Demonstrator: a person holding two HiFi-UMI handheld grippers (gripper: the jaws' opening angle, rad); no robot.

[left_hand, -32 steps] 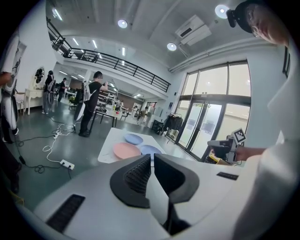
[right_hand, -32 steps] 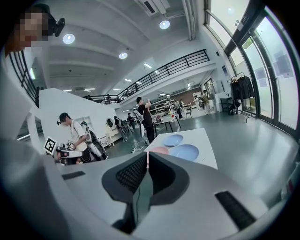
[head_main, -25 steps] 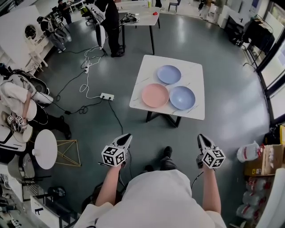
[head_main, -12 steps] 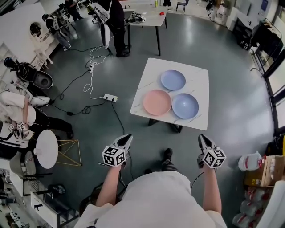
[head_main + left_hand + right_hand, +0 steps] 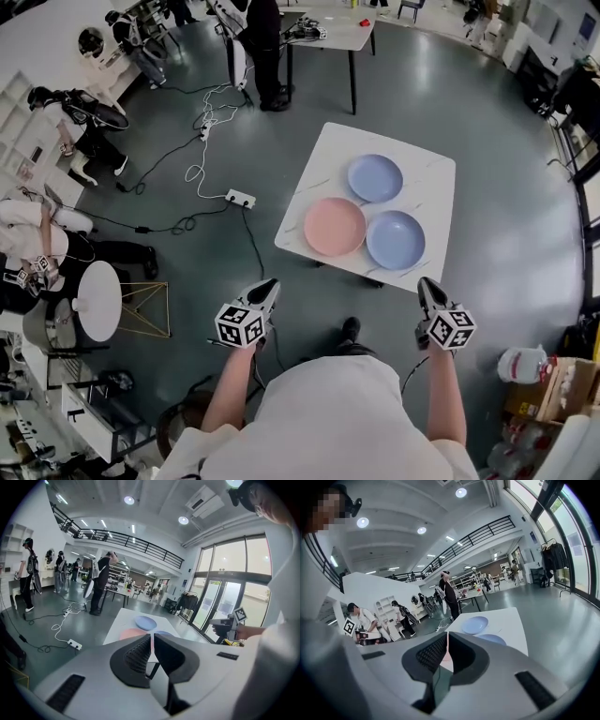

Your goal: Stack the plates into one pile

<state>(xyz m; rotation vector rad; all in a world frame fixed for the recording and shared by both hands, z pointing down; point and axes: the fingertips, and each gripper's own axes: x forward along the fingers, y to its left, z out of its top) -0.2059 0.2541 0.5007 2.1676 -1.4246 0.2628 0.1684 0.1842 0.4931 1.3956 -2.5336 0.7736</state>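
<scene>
Three plates lie side by side on a white table (image 5: 323, 161): pink plate (image 5: 335, 226), near blue plate (image 5: 395, 239), far blue plate (image 5: 375, 178). All lie ahead of, and well apart from, the left gripper (image 5: 263, 289) and right gripper (image 5: 427, 287). Both have their jaws together and hold nothing. The right gripper looks nearer to the near blue plate.

From the left gripper (image 5: 152, 638) we see the pink plate (image 5: 132, 632) and the nearer blue plate (image 5: 163, 633) only as slivers above its jaws. From the right gripper (image 5: 447, 638) the pink plate is a thin strip between the jaws. In the head view the far table (image 5: 333, 36) is cut by the top edge, and the items on it are too small to name.
</scene>
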